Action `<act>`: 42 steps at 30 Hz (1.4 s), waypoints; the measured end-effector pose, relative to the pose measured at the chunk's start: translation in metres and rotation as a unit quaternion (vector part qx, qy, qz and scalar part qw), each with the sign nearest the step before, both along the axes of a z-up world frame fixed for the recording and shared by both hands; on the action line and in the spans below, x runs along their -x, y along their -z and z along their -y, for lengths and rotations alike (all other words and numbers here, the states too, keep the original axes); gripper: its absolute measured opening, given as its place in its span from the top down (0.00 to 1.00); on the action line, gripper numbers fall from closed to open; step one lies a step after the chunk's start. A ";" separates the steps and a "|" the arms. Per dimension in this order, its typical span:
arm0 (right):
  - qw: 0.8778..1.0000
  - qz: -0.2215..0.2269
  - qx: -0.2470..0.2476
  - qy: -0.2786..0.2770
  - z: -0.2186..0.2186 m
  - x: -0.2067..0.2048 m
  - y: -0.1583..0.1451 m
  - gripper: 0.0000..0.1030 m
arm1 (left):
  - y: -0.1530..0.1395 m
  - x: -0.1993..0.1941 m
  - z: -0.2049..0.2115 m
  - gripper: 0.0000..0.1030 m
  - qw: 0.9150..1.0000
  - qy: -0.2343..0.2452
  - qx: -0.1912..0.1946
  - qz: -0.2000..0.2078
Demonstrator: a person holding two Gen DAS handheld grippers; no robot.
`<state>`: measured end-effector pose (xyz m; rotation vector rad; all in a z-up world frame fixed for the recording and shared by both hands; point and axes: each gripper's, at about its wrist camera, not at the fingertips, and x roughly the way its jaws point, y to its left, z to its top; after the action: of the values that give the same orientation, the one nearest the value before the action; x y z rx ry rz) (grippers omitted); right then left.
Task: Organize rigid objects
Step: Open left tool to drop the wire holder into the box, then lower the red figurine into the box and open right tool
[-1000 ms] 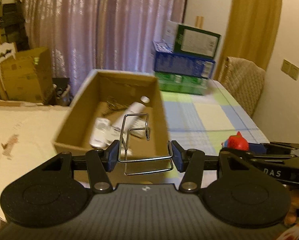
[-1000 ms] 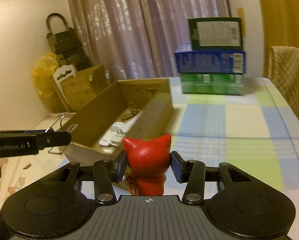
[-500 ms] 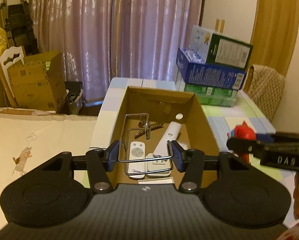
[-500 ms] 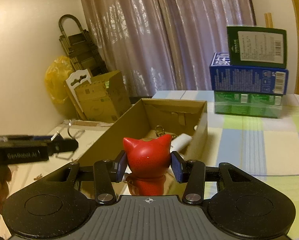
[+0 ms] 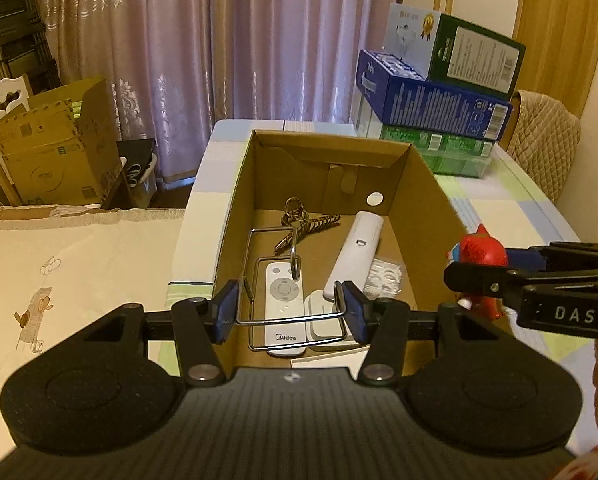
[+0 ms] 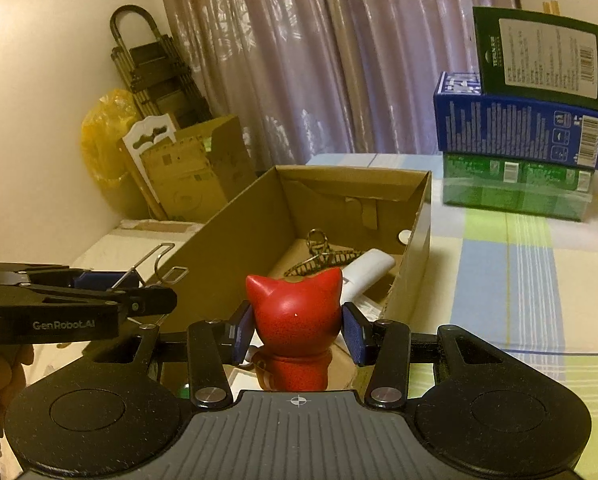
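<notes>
Left claw (image 5: 290, 315) clamps wire rack (image 5: 295, 304), right claw (image 6: 297, 334) clamps red cat figurine (image 6: 295, 312); both poised over cardboard box (image 5: 427, 184) near tabletop (image 6: 539, 280) edge, likely for dropping in.

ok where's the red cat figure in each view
Left wrist view: the red cat figure is at the right edge, held in the right gripper beside the cardboard box's right wall.
Right wrist view: the figure is low in the centre, clamped between that gripper's jaws, back to the camera.
Shared landmark: the open cardboard box with the long white remote inside.
</notes>
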<state>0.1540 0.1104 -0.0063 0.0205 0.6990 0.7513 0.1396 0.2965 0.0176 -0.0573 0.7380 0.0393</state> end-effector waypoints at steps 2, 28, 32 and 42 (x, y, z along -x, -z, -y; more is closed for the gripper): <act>1.000 0.000 -0.001 0.001 0.000 -0.002 0.001 0.58 | 0.005 -0.005 -0.001 0.52 1.000 0.001 -0.001 -0.004; 1.000 -0.006 0.002 0.004 -0.003 -0.008 0.012 0.58 | 0.024 -0.020 -0.006 0.52 1.000 -0.005 -0.009 -0.009; 1.000 -0.006 0.005 0.004 -0.005 -0.007 0.012 0.58 | 0.022 -0.018 -0.006 0.52 1.000 -0.007 -0.011 -0.006; 1.000 -0.003 0.013 0.005 -0.007 -0.005 0.013 0.58 | 0.017 -0.015 -0.004 0.52 1.000 -0.003 -0.006 0.000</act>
<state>0.1589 0.1177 -0.0189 0.0024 0.7135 0.7330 0.1545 0.3003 0.0005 -0.0485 0.7377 0.0500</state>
